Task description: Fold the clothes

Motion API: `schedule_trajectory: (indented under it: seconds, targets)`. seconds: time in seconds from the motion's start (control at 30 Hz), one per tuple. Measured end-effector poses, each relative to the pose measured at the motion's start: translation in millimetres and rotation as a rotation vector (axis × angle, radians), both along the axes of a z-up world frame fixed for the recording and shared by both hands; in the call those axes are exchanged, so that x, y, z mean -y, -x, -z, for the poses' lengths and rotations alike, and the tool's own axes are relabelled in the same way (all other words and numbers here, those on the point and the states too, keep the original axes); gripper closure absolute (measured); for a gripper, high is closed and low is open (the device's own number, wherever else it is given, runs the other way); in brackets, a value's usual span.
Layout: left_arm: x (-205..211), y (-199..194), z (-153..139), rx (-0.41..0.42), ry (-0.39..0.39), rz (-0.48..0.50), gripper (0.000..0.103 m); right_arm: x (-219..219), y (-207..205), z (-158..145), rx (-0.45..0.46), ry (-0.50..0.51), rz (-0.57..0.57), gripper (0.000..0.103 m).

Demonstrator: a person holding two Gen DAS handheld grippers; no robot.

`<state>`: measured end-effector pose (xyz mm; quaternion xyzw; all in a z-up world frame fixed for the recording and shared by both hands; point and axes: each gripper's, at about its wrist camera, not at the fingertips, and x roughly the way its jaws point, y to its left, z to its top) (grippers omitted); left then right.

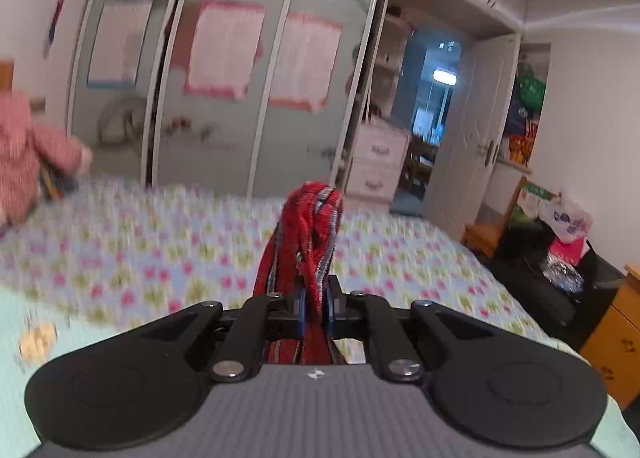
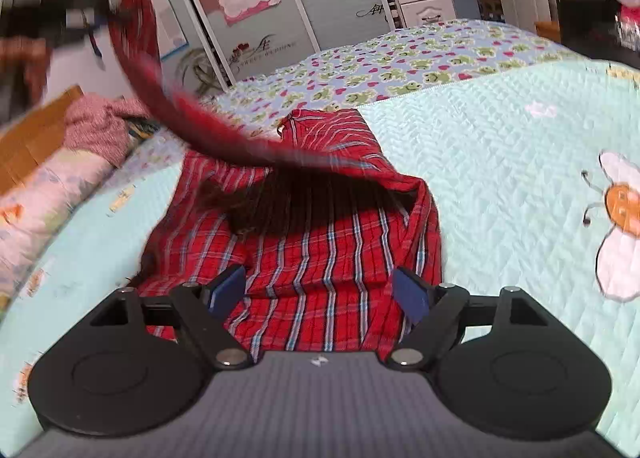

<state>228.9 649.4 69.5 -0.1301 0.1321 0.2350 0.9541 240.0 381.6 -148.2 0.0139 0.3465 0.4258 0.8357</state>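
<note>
On the quilted bed (image 2: pixel 500 146), red plaid shirt (image 2: pixel 312 242) pinched in left fingers (image 1: pixel 303 306), below spread, empty right fingers (image 2: pixel 412 294).

A bed (image 2: pixel 500 130) is filling the foreground, a pale mint quilt (image 2: pixel 480 186) lying over a frog-and-heart patterned sheet (image 2: pixel 400 62). At twelve o'clock a sliding-door wardrobe (image 1: pixel 224 98) is standing with pink-bordered posters (image 1: pixel 226 48) hanging on its panels. At one o'clock a white drawer unit (image 1: pixel 378 158) is sitting beside an open doorway (image 1: pixel 432 118) glowing blue. At three o'clock a white wall (image 1: pixel 588 118) is rising behind cluttered bags (image 1: pixel 560 226) and an orange wooden cabinet (image 1: pixel 616 342).
</note>
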Motion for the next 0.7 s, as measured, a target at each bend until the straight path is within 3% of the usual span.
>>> schedule_trajectory:
  seconds: [0.13, 0.23, 0.3, 0.37, 0.43, 0.7]
  targets:
    - [5.1, -16.5, -20.9, 0.013, -0.005, 0.03, 0.094, -11.8, -6.0, 8.8, -0.004, 0.095, 0.047, 0.022]
    - [11.8, -27.5, -32.0, 0.011, -0.008, 0.062, 0.094, -13.3, -8.7, 12.8, -0.02, 0.11, 0.046, 0.025]
    - [16.2, -31.9, -41.0, 0.026, -0.016, 0.078, 0.094, -14.6, -7.9, 12.5, -0.018, 0.106, 0.021, 0.037]
    - [15.3, -31.5, -46.1, 0.035, -0.033, 0.077, 0.094, -16.0, -9.7, 11.7, -0.031, 0.094, -0.004, 0.062]
    - [14.4, -33.3, -49.7, 0.033, -0.041, 0.07, 0.094, -16.8, -12.8, 9.4, -0.052, 0.071, -0.023, 0.08]
    - [-7.8, -23.3, -41.9, 0.016, -0.02, -0.023, 0.094, -48.3, 16.6, -16.1, -0.059, -0.014, -0.195, 0.083]
